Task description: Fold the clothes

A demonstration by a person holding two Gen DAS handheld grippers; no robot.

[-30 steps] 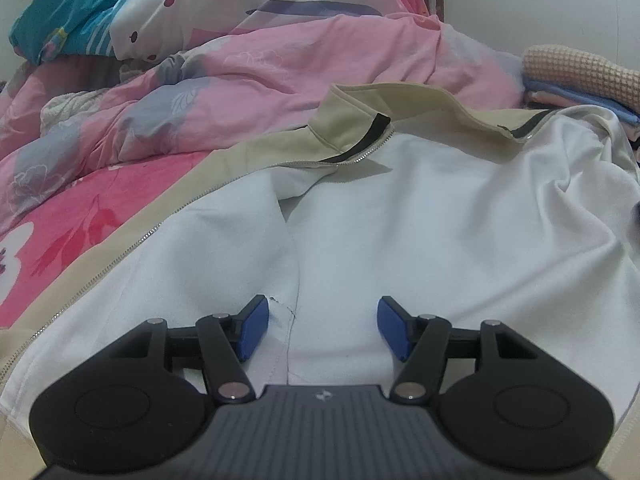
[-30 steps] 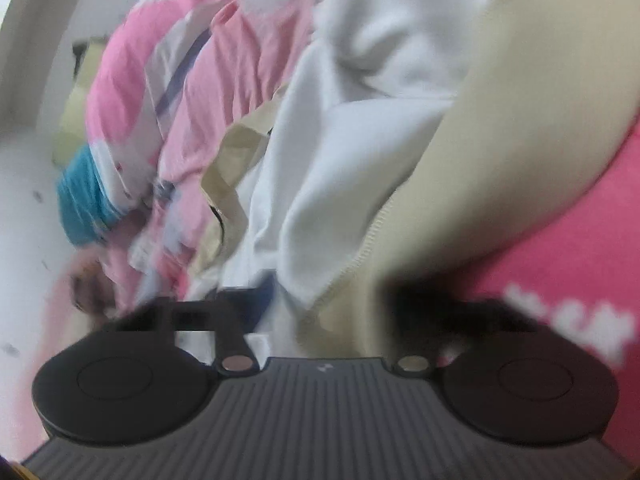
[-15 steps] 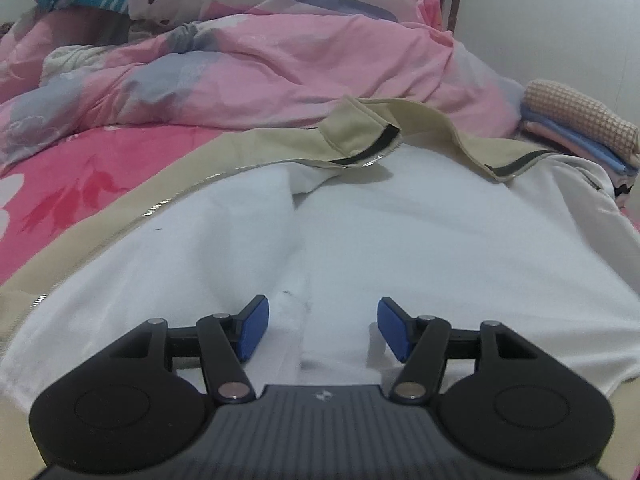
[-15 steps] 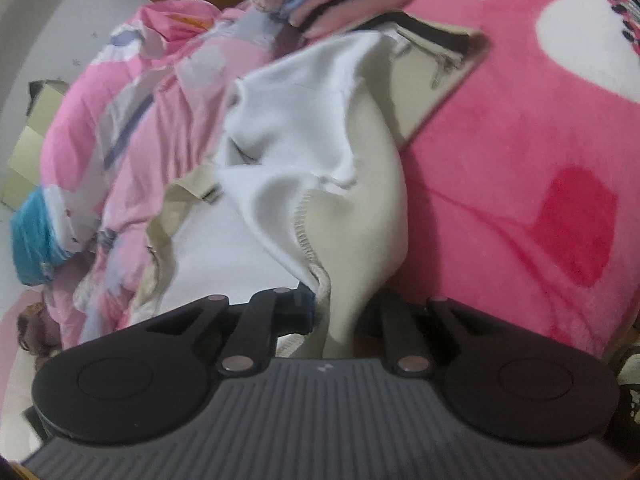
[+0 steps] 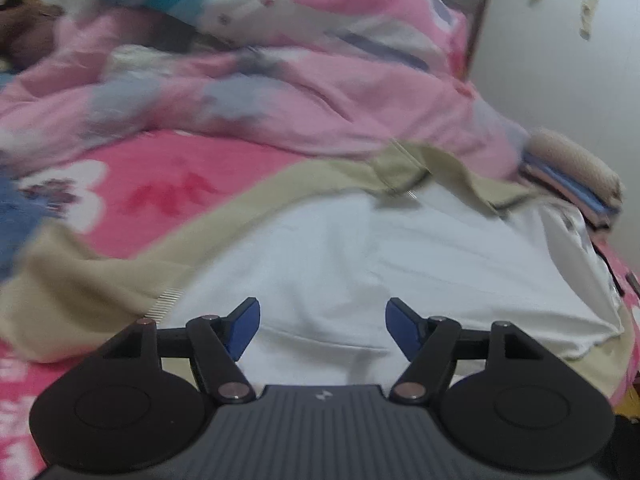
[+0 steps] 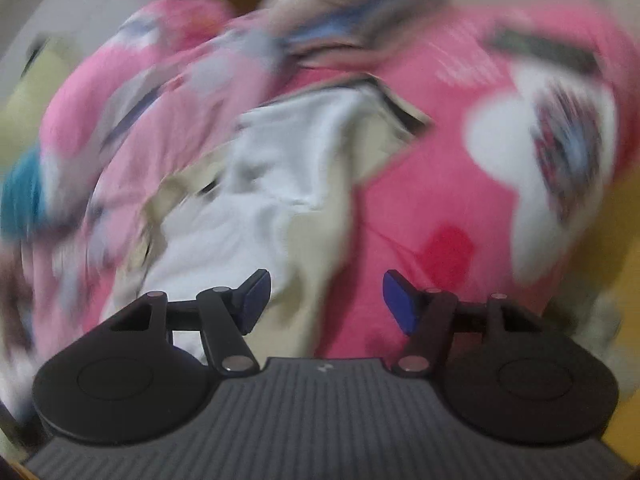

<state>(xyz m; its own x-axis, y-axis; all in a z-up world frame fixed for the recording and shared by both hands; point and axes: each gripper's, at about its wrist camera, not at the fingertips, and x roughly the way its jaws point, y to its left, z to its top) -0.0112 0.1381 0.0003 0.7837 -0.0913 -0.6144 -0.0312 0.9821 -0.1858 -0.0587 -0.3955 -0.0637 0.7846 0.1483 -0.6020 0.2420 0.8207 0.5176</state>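
Right now, both tools are hanging spread and empty, the right tool [image 6: 326, 300] having just been opening off the cloth. The beige zip-up jacket with white lining [image 5: 360, 248] is lying open on the pink flowered bed [image 5: 168, 184], running lengthwise away from the left tool [image 5: 322, 330], collar farthest, and up-left of the right.

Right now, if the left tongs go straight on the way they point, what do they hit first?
Most likely the white lining of the jacket spread on the bed; the left tongs stand open above it with nothing between. Depth is unclear.
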